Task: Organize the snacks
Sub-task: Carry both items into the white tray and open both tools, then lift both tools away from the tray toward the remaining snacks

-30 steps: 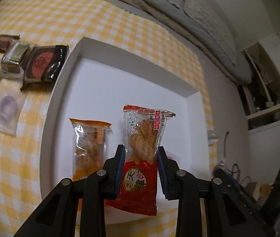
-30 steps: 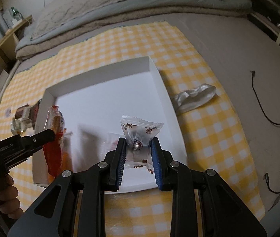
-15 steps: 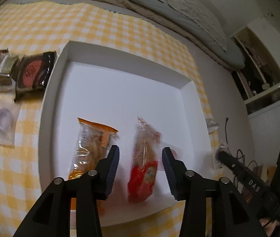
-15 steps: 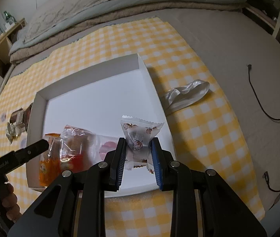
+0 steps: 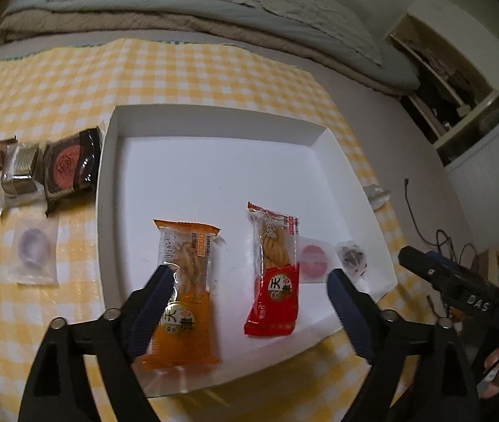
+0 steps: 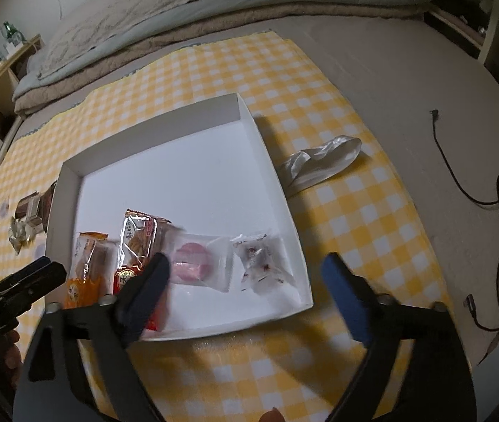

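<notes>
**tidy_tom:** Snacks status check: four packets sit in a row along the near wall of the shallow white cardboard tray [image 5: 211, 119]. From the tray's left wall rightward: the orange twisted-cracker packet [image 5: 186, 292], the red twisted-cracker packet [image 5: 274, 274], the clear pouch with a pink round sweet [image 6: 196, 262], then the clear wrapped candy with dark specks [image 6: 265, 263] by the right wall. My guess is they're lined up side by side so nothing overlaps and the far half of the tray is free for more.

**umi_newbie:** And the grippers?

**tidy_tom:** Left gripper [image 5: 246, 309] has its jaws wide apart, empty, above the near wall over the two cracker packets. Right gripper [image 6: 246, 302] is the same, jaws spread, holding nothing, by the tray's near right corner.

**umi_newbie:** What's left?

**tidy_tom:** Outside the left wall, on the yellow checked cloth [image 5: 196, 70]: a dark packet with a red round emblem [image 5: 70, 163], a silver foil-wrapped block [image 5: 21, 168], and a clear pouch with a purple round sweet [image 5: 33, 251]. Probably next in line. A crumpled clear plastic bag [image 6: 319, 165] lies past the right wall.
</notes>
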A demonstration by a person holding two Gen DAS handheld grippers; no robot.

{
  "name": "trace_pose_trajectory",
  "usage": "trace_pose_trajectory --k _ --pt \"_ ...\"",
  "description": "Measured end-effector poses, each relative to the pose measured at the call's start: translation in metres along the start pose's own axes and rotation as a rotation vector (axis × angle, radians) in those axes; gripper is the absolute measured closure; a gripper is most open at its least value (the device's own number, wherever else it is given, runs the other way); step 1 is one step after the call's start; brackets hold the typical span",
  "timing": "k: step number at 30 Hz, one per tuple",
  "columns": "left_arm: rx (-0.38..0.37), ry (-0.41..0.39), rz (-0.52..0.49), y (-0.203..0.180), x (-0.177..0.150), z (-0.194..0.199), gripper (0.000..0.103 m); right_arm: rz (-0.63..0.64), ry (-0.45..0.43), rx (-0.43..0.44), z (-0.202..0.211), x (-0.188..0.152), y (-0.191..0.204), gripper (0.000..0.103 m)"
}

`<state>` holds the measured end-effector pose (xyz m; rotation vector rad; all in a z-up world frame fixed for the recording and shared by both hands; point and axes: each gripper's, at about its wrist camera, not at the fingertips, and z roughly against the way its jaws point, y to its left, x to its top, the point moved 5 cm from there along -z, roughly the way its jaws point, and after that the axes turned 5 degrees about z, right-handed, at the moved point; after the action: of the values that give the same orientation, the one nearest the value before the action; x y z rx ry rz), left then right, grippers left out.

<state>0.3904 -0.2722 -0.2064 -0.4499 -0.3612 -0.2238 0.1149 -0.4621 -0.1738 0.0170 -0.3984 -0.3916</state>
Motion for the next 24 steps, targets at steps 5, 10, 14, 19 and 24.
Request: trace_pose_trajectory --k 5,10,14,19,24 --pt "0.025 -0.009 -0.04 0.0 -0.011 0.018 0.0 0.003 -0.017 0.003 0.008 -0.004 0.001 0.0" --pt "0.059 -0.028 -0.072 0.0 -0.017 0.035 0.0 0.02 -0.033 -0.012 0.017 -0.009 0.005 0.0" --pt "0.069 -0.049 -0.078 0.004 -0.021 0.052 0.0 0.012 -0.047 -0.016 0.025 -0.011 0.006 0.0" --pt "0.07 -0.079 -0.075 0.014 -0.022 0.076 0.0 0.006 -0.07 -0.023 0.037 -0.011 0.011 0.0" --pt "0.071 -0.105 -0.061 0.027 -0.022 0.103 0.0 0.016 -0.097 -0.023 0.047 -0.011 0.022 0.0"
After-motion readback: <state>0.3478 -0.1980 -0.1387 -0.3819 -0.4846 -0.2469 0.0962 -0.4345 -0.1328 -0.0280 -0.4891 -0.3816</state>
